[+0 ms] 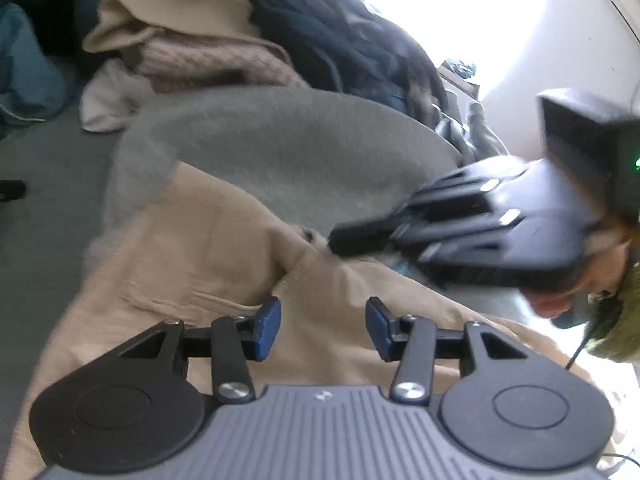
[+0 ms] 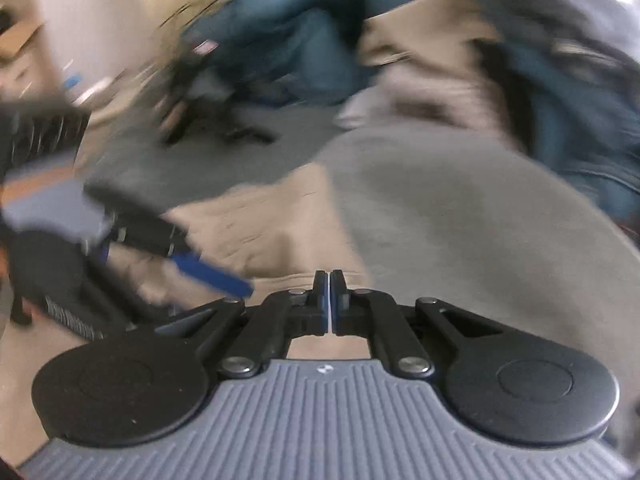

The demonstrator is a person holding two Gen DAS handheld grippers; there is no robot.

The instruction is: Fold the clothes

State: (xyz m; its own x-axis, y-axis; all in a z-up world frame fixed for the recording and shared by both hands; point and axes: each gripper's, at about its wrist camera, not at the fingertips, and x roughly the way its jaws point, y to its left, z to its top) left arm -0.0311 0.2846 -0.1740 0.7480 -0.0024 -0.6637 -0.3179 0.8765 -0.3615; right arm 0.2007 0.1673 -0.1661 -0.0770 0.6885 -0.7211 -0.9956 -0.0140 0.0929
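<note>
Left claw [image 1: 323, 328]: I see jaws apart, empty, over the tan garment [image 1: 192, 264].
Right claw [image 2: 329, 304]: pads pressed together; whether cloth is pinched, I cannot tell.
Tan garment: overlapping the grey garment [image 1: 288, 148].

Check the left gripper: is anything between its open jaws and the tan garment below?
Nothing visible. The left gripper hangs open directly over the tan garment, with only bare cloth showing between the jaws. The right gripper, shut, is off to the side and not in that path.
</note>
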